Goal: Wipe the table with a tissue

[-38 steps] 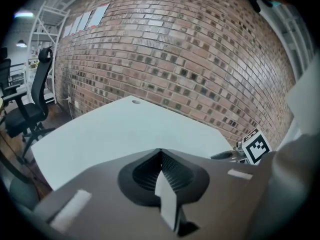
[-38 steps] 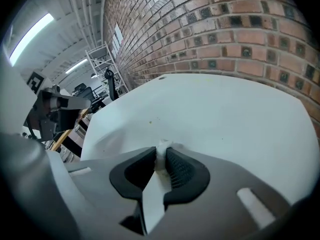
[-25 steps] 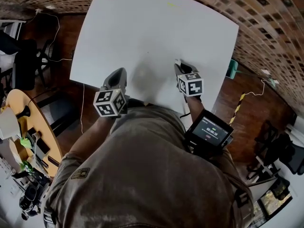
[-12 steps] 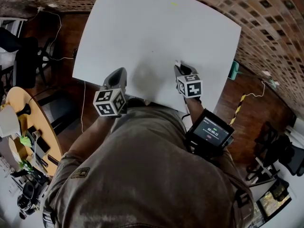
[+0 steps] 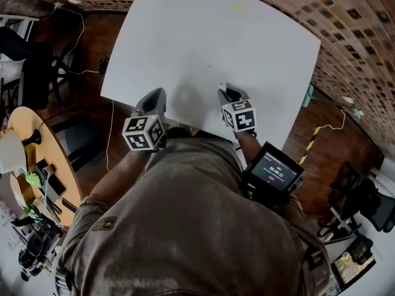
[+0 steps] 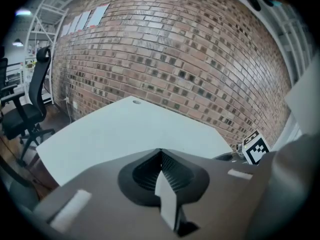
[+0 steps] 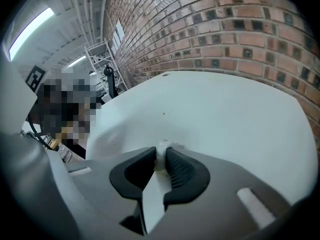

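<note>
We see a brick wall [image 6: 190, 59] at 12 o'clock and a big white worktop [image 5: 210, 42] in front of it. Our left hand-held gripper [image 5: 153, 98] is over the near edge, at about 7 o'clock on the worktop. Its jaws are closed tight with nothing in them. Our right hand-held gripper [image 5: 227, 92] is at about 5 o'clock. Its jaws pinch a small white tissue [image 7: 162, 149], low over the worktop.
</note>
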The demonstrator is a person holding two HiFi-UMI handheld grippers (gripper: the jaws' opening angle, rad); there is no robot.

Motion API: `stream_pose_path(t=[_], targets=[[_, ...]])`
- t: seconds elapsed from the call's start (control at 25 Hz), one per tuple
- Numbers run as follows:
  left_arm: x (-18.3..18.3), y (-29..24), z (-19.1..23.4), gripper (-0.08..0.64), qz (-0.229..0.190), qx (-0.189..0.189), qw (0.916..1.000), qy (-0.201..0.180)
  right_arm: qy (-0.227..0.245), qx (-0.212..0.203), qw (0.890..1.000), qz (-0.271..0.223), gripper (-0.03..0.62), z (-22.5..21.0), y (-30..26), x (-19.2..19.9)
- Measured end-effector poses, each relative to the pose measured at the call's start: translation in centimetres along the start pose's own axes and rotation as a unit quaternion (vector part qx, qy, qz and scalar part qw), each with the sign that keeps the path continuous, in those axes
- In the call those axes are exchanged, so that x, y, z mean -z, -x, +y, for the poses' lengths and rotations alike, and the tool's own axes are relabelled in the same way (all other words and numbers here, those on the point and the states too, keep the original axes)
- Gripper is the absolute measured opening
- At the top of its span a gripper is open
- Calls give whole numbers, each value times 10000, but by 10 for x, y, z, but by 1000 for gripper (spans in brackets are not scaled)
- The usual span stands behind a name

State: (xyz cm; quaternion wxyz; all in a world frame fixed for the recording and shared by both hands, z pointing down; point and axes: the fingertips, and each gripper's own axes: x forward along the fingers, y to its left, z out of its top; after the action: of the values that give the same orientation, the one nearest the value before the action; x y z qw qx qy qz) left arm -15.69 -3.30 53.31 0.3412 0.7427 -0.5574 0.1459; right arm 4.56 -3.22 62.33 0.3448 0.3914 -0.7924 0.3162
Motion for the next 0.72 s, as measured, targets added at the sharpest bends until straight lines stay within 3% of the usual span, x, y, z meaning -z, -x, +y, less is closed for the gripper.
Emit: stream_pose_path(t=[0.4, 0.72], targets=[[-8, 3, 13, 2, -5, 192, 9998, -81, 117, -229, 9996, 67, 72, 50, -11, 2], [-6, 7, 42, 2, 79, 489, 9986, -169, 20, -74, 9999, 70, 72, 86, -28, 3]])
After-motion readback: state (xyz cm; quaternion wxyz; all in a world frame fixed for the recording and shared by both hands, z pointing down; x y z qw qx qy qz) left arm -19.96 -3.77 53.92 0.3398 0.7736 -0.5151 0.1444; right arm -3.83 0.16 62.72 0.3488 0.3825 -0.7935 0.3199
